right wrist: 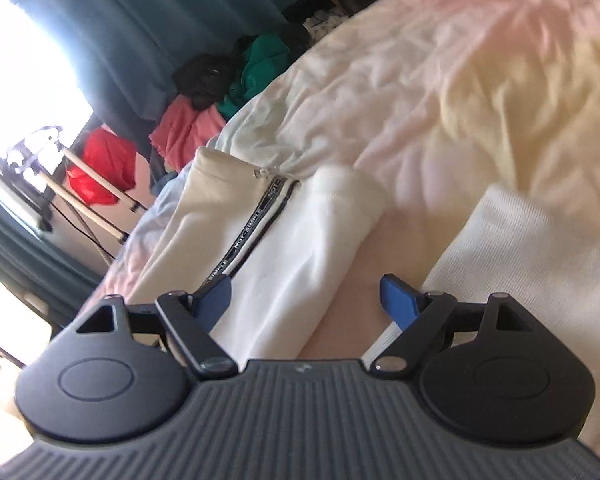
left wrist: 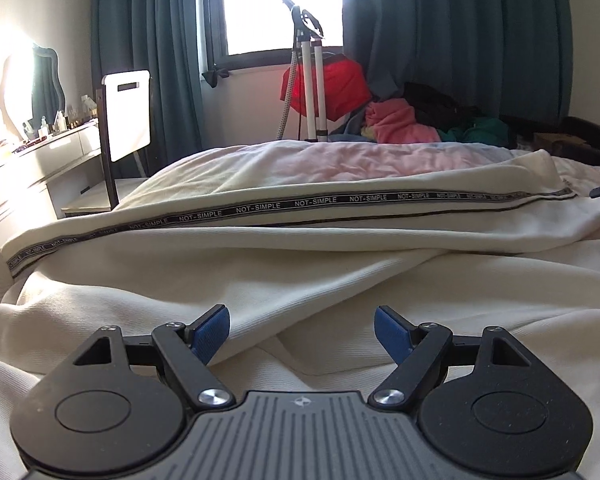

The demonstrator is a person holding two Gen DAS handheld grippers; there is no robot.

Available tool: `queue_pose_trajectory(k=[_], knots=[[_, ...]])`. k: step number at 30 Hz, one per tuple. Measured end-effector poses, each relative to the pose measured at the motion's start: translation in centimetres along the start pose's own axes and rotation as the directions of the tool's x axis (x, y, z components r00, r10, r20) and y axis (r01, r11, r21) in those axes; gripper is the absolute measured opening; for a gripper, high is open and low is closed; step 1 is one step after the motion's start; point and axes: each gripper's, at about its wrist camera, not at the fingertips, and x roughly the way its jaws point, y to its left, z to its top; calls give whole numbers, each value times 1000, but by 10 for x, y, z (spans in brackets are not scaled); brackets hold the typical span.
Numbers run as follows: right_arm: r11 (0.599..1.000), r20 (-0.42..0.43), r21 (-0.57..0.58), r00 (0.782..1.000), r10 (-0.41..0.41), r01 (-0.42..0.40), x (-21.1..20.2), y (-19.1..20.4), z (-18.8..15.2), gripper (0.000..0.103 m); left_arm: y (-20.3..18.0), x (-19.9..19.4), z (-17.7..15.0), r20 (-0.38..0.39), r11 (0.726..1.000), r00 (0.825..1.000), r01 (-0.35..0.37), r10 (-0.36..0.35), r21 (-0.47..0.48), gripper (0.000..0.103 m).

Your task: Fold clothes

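The near part of the bed (left wrist: 204, 168) is covered by cream trousers (left wrist: 300, 240), whose ridged folds lie low; the space above them is left open for the left gripper (left wrist: 302, 334), its jaws held wide over the cloth. Between the two trouser legs a bare strip of bedcover (right wrist: 352, 280) is seen, over which the right gripper (right wrist: 306, 300) is spread apart with nothing between. The far edge is blocked by a pile of clothes (left wrist: 400, 120) and a stand (left wrist: 312, 80). At the left edge a white chair (left wrist: 128, 116) is placed close.
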Motion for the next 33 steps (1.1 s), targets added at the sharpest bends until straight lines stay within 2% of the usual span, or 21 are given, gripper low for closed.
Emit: queue_pose_trajectory(k=[3, 4, 5, 6, 7, 10, 13, 16, 19, 21, 22, 24, 27, 30, 31, 32, 33], knots=[[998, 27, -14, 998, -65, 65, 20, 8, 4, 67, 4, 15, -1, -36, 999, 999, 1, -2, -34, 76], [994, 30, 8, 994, -108, 108, 28, 12, 7, 55, 7, 19, 0, -43, 998, 999, 5, -8, -65, 75], [989, 34, 32, 989, -145, 144, 35, 17, 9, 37, 9, 22, 1, -36, 996, 999, 6, -9, -86, 76], [985, 38, 48, 985, -170, 168, 38, 23, 11, 27, 9, 25, 3, -29, 995, 1000, 6, -9, -100, 76], [982, 45, 45, 982, -184, 182, 40, 30, 12, 11, 10, 26, 6, -24, 994, 1000, 13, -15, -111, 76], [978, 148, -42, 969, -198, 206, 25, 54, 19, 6, 10, 28, 11, -6, 992, 999, 36, -37, -120, 78], [979, 280, -109, 950, -135, 172, -5, 58, 25, 6, 12, 27, 13, -10, 991, 999, 47, -49, -126, 78], [983, 308, -92, 943, -126, 162, -29, 36, 23, 6, 16, 23, 17, -6, 985, 997, 76, -77, -154, 78], [982, 253, -43, 953, -166, 182, -35, -5, 11, 6, 20, 13, 20, 11, 981, 995, 99, -98, -165, 78], [973, 182, -36, 959, -218, 228, -21, -27, 3, 6, 18, 4, 21, 19, 983, 995, 100, -98, -156, 78], [974, 157, -26, 963, -218, 224, -16, -36, -1, 7, 17, 1, 22, 20, 983, 995, 100, -98, -157, 78], [977, 148, -28, 968, -203, 209, -16, -38, -5, 8, 19, -8, 25, 28, 978, 994, 112, -109, -178, 78], [963, 112, -106, 965, -237, 249, -20, -23, 3, 11, 20, -20, 30, 53, 979, 995, 97, -89, -177, 79], [947, 98, -174, 961, -258, 271, -39, -6, 7, 35, 19, -29, 34, 74, 984, 995, 73, -61, -161, 81], [943, 108, -193, 962, -252, 269, -49, -1, 6, 53, 20, -32, 35, 78, 983, 995, 78, -66, -169, 81], [942, 133, -214, 964, -232, 257, -62, 5, 4, 66, 21, -36, 36, 81, 980, 994, 85, -71, -178, 81], [941, 156, -239, 966, -207, 240, -76, 12, 2, 71, 22, -40, 36, 85, 978, 993, 92, -77, -186, 81]])
